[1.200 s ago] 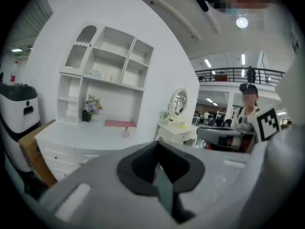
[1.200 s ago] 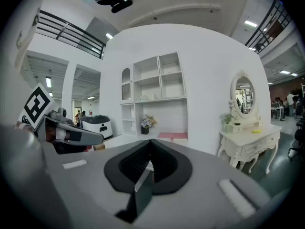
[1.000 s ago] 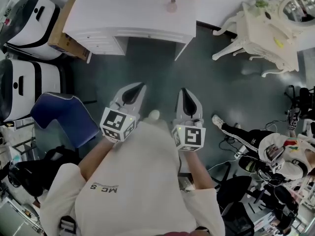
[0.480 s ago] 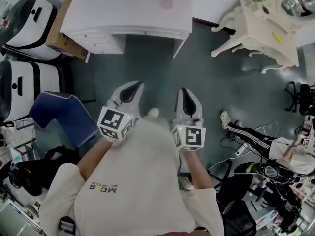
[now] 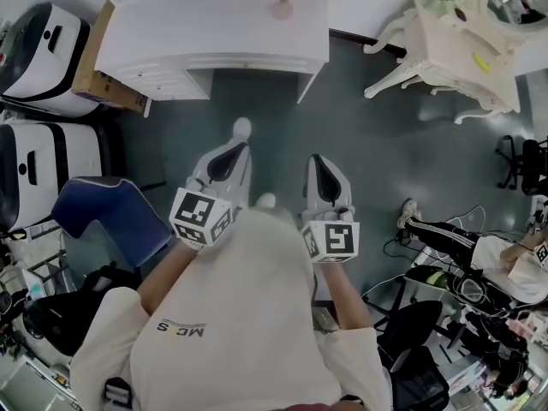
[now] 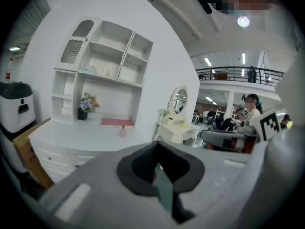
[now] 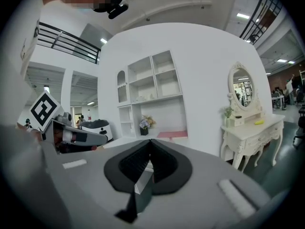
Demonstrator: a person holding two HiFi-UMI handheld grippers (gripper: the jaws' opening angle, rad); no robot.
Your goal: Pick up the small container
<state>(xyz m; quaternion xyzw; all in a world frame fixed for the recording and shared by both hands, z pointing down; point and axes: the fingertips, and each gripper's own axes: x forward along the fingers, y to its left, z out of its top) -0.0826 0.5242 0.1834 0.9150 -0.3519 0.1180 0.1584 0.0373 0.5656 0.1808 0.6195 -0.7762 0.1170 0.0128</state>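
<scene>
The small container [image 5: 282,8] is a pale pink pot standing on a white desk [image 5: 214,37], next to a red mat at the desk's back. It also shows in the left gripper view, where the container [image 6: 123,132] stands ahead on the desk top. My left gripper [image 5: 241,146] and right gripper [image 5: 315,158] hang side by side over the dark floor, well short of the desk. Both are shut with nothing between the jaws. The jaws of the left gripper [image 6: 157,148] and the right gripper [image 7: 148,145] point toward the desk and its shelf unit.
A white dressing table [image 5: 454,41] with an oval mirror stands at the right. A blue chair [image 5: 111,217], two white-and-black machines [image 5: 38,37] and a cardboard box [image 5: 107,88] line the left. A person [image 5: 479,255] sits on the floor at the right among cables.
The desk has drawn closer and shifted left in the head view. A white shoe now shows ahead of the left gripper. Both grippers keep their pose and stay shut.
</scene>
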